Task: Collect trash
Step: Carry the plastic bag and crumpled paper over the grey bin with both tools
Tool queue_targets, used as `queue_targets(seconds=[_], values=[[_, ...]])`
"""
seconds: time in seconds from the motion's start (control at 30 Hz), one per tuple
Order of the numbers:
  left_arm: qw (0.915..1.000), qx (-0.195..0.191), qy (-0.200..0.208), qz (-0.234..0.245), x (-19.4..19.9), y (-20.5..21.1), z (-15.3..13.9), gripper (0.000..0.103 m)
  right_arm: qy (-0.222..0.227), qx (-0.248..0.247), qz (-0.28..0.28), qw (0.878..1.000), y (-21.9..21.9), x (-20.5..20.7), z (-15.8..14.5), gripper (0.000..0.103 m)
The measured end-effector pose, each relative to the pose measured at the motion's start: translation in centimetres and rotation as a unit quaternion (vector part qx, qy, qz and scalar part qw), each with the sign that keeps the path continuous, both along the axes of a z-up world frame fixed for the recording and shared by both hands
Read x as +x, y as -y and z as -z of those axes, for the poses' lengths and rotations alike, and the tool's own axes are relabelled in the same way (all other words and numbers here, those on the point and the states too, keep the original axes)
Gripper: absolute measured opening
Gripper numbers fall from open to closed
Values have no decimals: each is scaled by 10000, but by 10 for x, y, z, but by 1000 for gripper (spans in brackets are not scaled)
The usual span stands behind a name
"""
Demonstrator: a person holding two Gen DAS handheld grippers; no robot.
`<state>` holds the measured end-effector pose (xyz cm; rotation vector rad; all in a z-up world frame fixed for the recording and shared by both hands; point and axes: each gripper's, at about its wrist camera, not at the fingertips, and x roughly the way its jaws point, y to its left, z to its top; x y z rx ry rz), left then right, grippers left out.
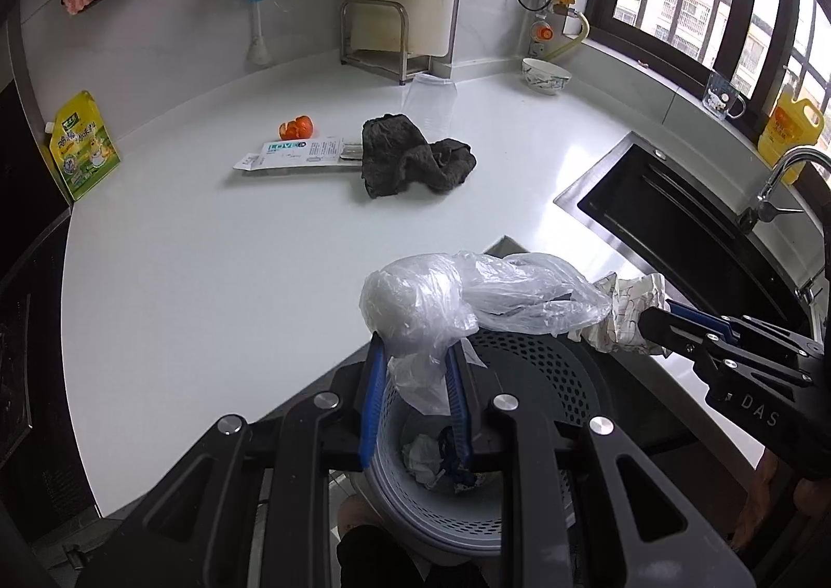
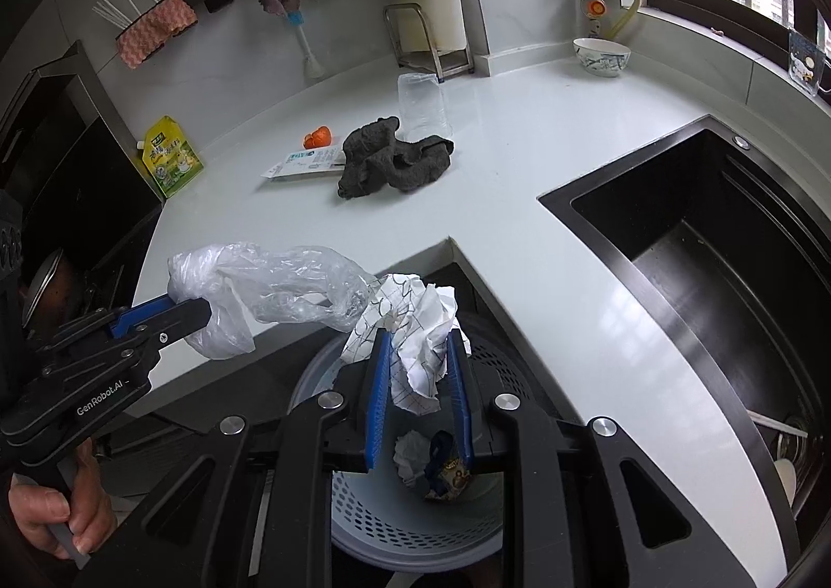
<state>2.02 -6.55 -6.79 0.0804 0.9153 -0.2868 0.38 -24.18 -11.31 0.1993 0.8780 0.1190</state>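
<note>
Currently, the left hand-held gripper (image 1: 415,354) is clamped on a clear plastic bag (image 1: 467,297); the right hand-held gripper (image 2: 418,344) is clamped on crumpled paper (image 2: 415,328). Both items hang over the perforated bin (image 2: 394,531), just off the table (image 1: 233,250) edge. Table surface between that edge and the dark rag (image 1: 410,151) is open.

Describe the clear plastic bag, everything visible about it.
The clear plastic bag is thin, crinkled, translucent film, bunched into a loose sausage shape. The left gripper pinches one end between its blue-padded fingers, a flap hanging below. Its other end meets the crumpled patterned paper held by the right gripper. It hangs in the air above the perforated trash basket, off the counter.
</note>
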Motion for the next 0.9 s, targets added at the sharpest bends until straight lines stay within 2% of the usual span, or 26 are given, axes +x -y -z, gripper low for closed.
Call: queue_targets(seconds=[0.43, 0.9], values=[[9982, 268, -511, 174, -15, 24, 46, 22, -459, 127, 96, 9988, 7, -19, 45, 21], [9940, 269, -1059, 103, -7, 24, 86, 23, -1039, 180, 94, 9944, 3, -16, 89, 22]])
